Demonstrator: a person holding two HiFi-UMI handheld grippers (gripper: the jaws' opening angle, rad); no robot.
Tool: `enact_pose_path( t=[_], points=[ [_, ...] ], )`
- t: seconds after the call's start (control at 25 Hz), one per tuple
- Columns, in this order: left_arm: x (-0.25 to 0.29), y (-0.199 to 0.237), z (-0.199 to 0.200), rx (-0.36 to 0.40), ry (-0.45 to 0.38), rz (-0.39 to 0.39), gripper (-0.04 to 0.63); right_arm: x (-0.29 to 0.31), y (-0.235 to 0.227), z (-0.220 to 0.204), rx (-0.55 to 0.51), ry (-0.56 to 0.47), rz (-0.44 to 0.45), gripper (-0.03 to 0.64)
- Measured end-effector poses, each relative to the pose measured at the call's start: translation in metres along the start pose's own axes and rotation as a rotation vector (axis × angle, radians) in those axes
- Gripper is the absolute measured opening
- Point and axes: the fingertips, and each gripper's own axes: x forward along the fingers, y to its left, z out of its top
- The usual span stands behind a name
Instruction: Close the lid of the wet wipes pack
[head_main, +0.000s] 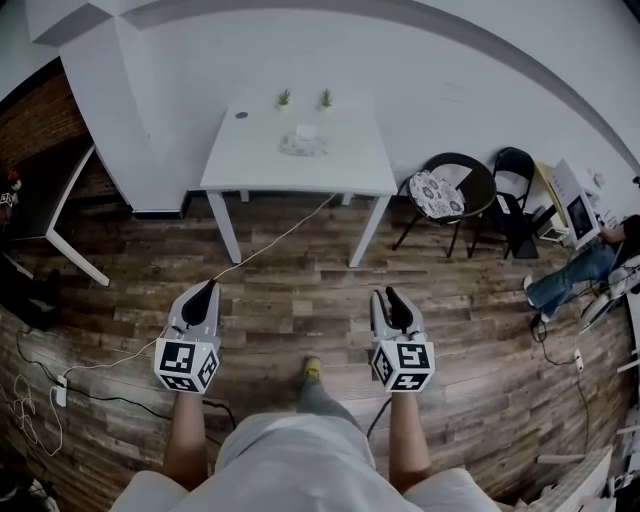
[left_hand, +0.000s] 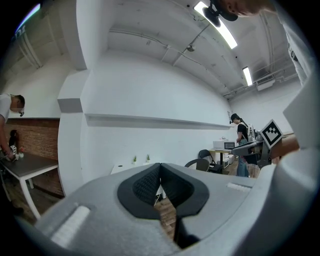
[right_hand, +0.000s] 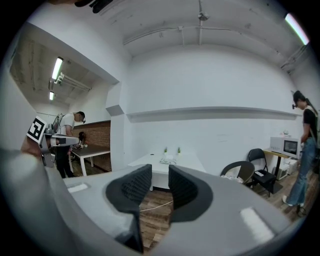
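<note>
Standing on a wooden plank floor (head_main: 300, 280), a person faces a white table (head_main: 250, 160) set against a white wall. Well short of the table, the left gripper (head_main: 207, 288) and the right gripper (head_main: 390, 294) are held side by side, both pointing toward the table. Each carries a cube (head_main: 187, 366) printed with black-and-white square markers; these patterns hold no readable words. In the left gripper view, the left gripper's dark ribbed pads (left_hand: 145, 185) meet at their tips, closed on nothing. In the right gripper view, the right gripper's pads (right_hand: 134, 186) stand a little apart, with only floor and table showing through the gap.

The wet wipes pack (head_main: 303, 141) lies on the table, near the middle of its far half, well apart from both grippers. It looks pale and flat. Any print on it is too small to read, and whether its lid is up or down cannot be told. Behind the pack, at the table's far edge, stand two small green plants (head_main: 283, 98). A small dark round item (head_main: 241, 114) sits toward the table's far left corner. A pale cable (head_main: 280, 235) runs from under the table across the floor. Right of the table are a round chair (head_main: 440, 190) with a patterned cushion and a black folding chair (head_main: 515, 185).
</note>
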Motion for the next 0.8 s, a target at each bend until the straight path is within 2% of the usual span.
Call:
enact_pose_path(
  t=[0.2, 0.6, 0.8],
  points=[
    [0.055, 0.007, -0.009, -0.010, 0.034, 0.013, 0.008, 0.049, -0.034, -0.002, 0.010, 0.025, 0.005, 0.110],
    [0.182, 0.012, 0.004, -0.022, 0.046, 0.031, 0.008, 0.154, -0.107, 0.020, 0.005, 0.036, 0.028, 0.110],
    [0.228, 0.011, 0.008, -0.014, 0.048, 0.040, 0.009, 0.198, -0.130, 0.028, 0.004, 0.034, 0.056, 0.110]
  ],
)
